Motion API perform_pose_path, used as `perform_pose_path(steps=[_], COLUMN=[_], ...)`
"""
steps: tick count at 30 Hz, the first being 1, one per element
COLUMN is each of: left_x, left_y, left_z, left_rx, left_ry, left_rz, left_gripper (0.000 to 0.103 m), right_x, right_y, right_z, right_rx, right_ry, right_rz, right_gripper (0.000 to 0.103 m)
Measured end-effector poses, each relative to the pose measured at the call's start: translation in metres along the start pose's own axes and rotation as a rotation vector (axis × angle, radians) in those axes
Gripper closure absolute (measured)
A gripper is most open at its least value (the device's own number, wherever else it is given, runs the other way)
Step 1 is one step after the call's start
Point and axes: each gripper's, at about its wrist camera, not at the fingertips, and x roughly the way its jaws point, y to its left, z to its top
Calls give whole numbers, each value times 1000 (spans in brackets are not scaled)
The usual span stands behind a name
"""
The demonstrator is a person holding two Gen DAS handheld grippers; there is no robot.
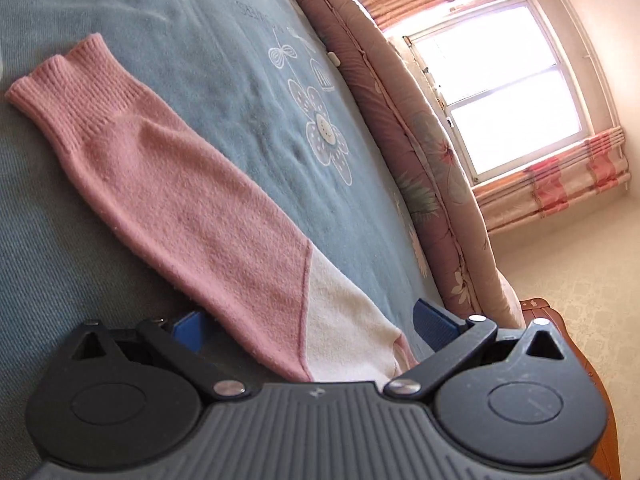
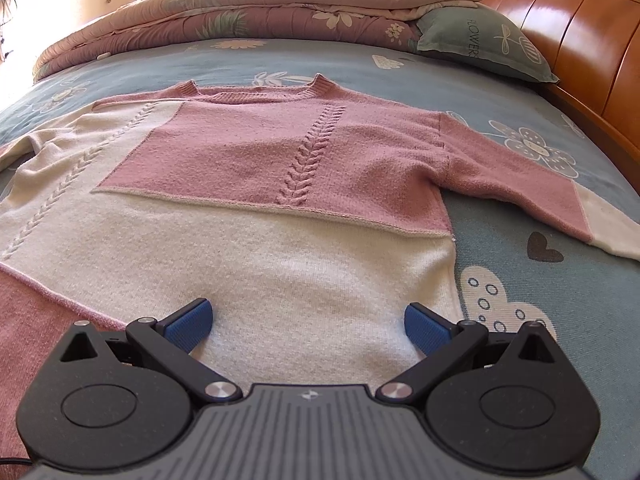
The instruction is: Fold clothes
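Sweater (image 2: 256, 184) lying spread flat and front up on the bed (image 2: 520, 264), neckline pointing toward the rolled quilt (image 2: 248, 16), both sleeves out sideways. Not yet folded anywhere. Right gripper (image 2: 307, 328) hovering over the sweater's cream lower half, jaws spread wide, grasping nothing. Left gripper (image 1: 312, 326) sitting at the sweater's left sleeve (image 1: 180, 184), jaws released and straddling the cream part of that sleeve, pads (image 1: 434, 322) not pinching it.

Risking, probably, a thin pinch: closing on only the top knit layer and dragging the front panel off the back. Risking also catching the blue bedcover along with the sleeve. Uneven lifting, one side ahead of the other, likely skewing the sweater and wrinkling the cable stitching.
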Motion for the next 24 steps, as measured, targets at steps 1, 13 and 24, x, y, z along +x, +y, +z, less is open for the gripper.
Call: perform_pose_path(steps=[1, 13, 24], left_x=[2, 3, 8], left_y=[1, 39, 20], left_z=[4, 32, 61], left_rx=[1, -31, 107], left_ry=[-13, -155, -109], left_rz=[2, 30, 226], left_gripper=[1, 57, 97], right_x=[0, 2, 4], right_y=[0, -2, -2], right_z=[0, 0, 0], right_rx=[2, 14, 20], right_ry=[-1, -11, -20], right_rz=[1, 7, 6], right_gripper=[0, 0, 0])
